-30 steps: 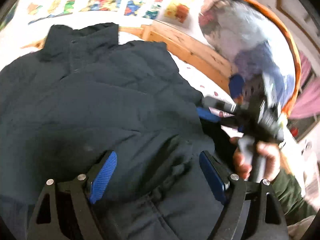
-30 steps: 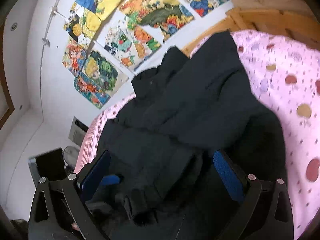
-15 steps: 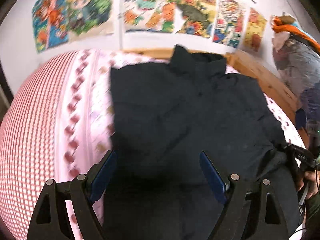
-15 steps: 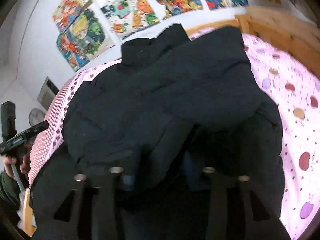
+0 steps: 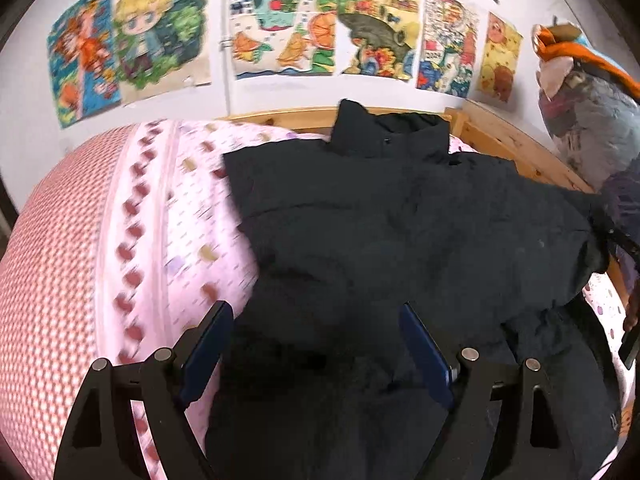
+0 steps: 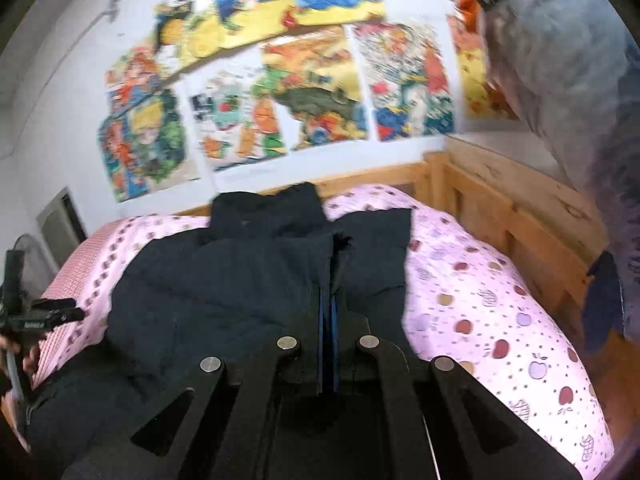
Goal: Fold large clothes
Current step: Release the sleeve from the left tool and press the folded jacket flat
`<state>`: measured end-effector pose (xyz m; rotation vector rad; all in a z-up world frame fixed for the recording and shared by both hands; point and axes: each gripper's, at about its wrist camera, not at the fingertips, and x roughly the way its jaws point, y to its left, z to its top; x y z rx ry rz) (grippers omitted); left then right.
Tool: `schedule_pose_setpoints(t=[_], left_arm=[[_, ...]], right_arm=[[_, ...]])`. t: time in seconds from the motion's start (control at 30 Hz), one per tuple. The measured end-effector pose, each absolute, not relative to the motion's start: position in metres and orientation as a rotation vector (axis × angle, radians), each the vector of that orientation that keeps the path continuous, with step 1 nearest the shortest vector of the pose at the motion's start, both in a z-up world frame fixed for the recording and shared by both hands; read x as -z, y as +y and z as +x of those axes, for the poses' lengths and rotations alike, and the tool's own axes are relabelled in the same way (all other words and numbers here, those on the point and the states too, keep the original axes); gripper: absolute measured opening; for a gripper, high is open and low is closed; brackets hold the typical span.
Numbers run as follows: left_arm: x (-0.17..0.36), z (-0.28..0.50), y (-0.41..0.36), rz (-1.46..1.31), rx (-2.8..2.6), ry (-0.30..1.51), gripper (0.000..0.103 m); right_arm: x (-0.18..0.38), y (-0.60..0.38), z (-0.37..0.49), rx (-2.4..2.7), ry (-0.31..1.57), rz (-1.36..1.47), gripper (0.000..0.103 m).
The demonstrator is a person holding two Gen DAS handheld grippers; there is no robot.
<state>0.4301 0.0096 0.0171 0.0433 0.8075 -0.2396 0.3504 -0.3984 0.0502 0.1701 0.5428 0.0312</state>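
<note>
Posters (image 5: 280,32) line the wall beyond your left tool (image 5: 316,344), whose jaws stand apart over the dark jacket (image 5: 400,220) spread on the pink bed (image 5: 120,260); nothing is pinched. From your right tool (image 6: 329,312), the jaws are pressed together on a fold of jacket cloth, with the wooden bed frame (image 6: 500,216) to the right.

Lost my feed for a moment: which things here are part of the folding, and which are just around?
Job: black jacket; right gripper, shut on its fabric; left gripper, open.

Around: pink bedding, wooden bed frame, wall posters, hanging clothes.
</note>
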Motion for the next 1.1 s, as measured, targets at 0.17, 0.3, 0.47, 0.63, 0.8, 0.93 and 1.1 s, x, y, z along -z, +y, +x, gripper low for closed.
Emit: schedule_pose_setpoints(t=[0.17,0.3,0.47,0.63,0.8,0.93,1.1], left_arm=[[-0.012,0.462,-0.02,0.027,0.374,0.759,0.084],[-0.001,0.477,-0.048,0.115,0.435,0.732,0.084],[0.034,0.497,-0.062,0.116,0.403,0.826,0.084],[0.055,0.499,-0.059,0.091,0.429,0.849,0.087],[0.07,0.498,-0.075,0.179,0.375,0.85,0.087],[0.078,0.497,-0.083,0.224,0.34,0.838,0.088],[0.075,0.495,-0.079,0.209,0.353,0.838,0.092]], right_arm=[[-0.006,-0.414,0.386,-0.022,0.666,0.224,0.007],[0.006,-0.414,0.394,0.008,0.675,0.227,0.046],[-0.009,-0.365,0.397,-0.1,0.624,0.034,0.056],[0.041,-0.332,0.425,-0.115,0.849,-0.104,0.056],[0.066,-0.335,0.427,-0.116,0.881,-0.076,0.056],[0.084,-0.325,0.423,-0.082,0.877,-0.145,0.057],[0.08,-0.328,0.422,-0.088,0.864,-0.125,0.059]])
